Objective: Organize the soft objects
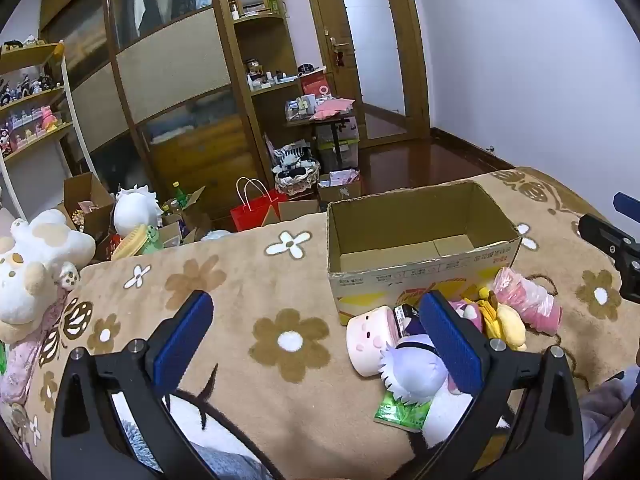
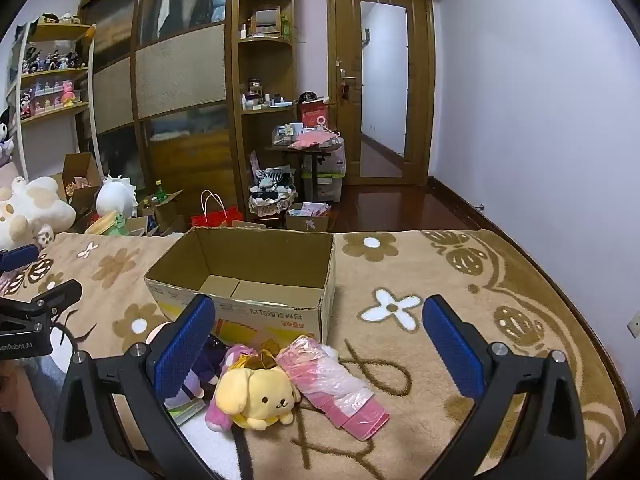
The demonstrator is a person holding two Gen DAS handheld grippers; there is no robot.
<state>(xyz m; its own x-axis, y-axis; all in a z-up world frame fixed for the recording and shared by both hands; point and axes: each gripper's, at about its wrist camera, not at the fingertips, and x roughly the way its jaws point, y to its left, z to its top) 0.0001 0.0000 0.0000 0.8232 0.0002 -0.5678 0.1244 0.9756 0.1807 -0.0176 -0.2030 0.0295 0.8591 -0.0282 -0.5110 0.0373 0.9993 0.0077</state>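
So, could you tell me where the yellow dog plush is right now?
The yellow dog plush lies on the floral blanket just in front of the open cardboard box, with the pink plastic-wrapped pack on its right.

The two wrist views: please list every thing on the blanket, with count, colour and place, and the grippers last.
cardboard box: 1, brown, open and empty, middle of the blanket
yellow dog plush: 1, yellow, in front of the box
pink wrapped pack: 1, pink in clear plastic, touching the dog plush
pink round plush: 1, pale pink, near the box corner
lilac plush: 1, lilac and white, beside the round plush
green packet: 1, green, under the lilac plush
left gripper: open, empty
right gripper: open, empty
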